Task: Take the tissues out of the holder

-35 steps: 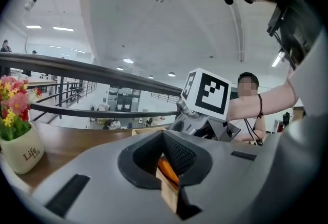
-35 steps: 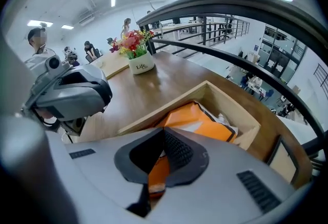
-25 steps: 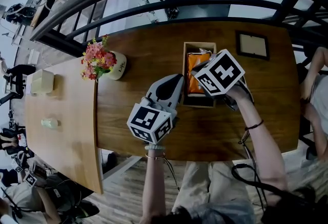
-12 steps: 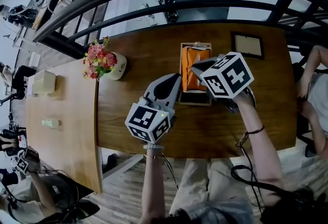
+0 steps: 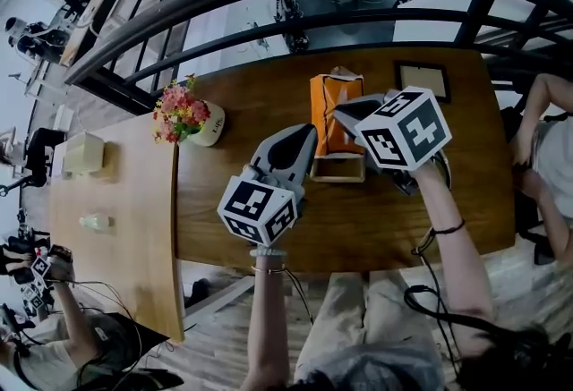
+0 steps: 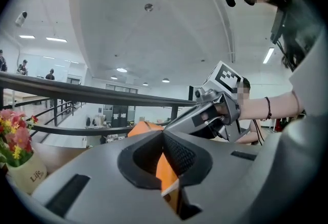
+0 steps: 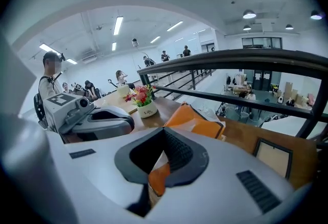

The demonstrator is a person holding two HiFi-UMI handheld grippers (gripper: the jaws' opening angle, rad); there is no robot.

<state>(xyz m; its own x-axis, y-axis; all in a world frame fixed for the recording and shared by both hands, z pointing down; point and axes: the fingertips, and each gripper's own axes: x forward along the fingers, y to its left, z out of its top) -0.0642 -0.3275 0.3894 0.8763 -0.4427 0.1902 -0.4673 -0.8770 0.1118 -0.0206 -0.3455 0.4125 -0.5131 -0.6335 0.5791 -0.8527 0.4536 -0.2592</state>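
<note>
- The orange tissue pack (image 5: 324, 107) is raised on end over the far part of the wooden holder (image 5: 338, 169). Its top leans toward the railing (image 5: 295, 9). From the head view I cannot tell whether its lower end is fully clear of the holder.
- The right gripper (image 5: 343, 117) has the pack by its right side. In the right gripper view its jaws (image 7: 161, 159) are closed, with a fold of orange wrapper pinched between them and the rest of the pack (image 7: 197, 121) showing beyond.
- The left gripper (image 5: 309, 141) reaches the holder's left wall. In the left gripper view its jaws (image 6: 166, 166) are pressed together on a pale wooden edge (image 6: 172, 188), with the orange pack (image 6: 146, 126) just behind.
- The holder sits near the middle of the dark wooden table (image 5: 269, 228).
- A picture frame (image 5: 423, 80) lies to the right of the pack, well apart from it.
- A white flower pot (image 5: 211, 123) stands at the table's left end.
</note>
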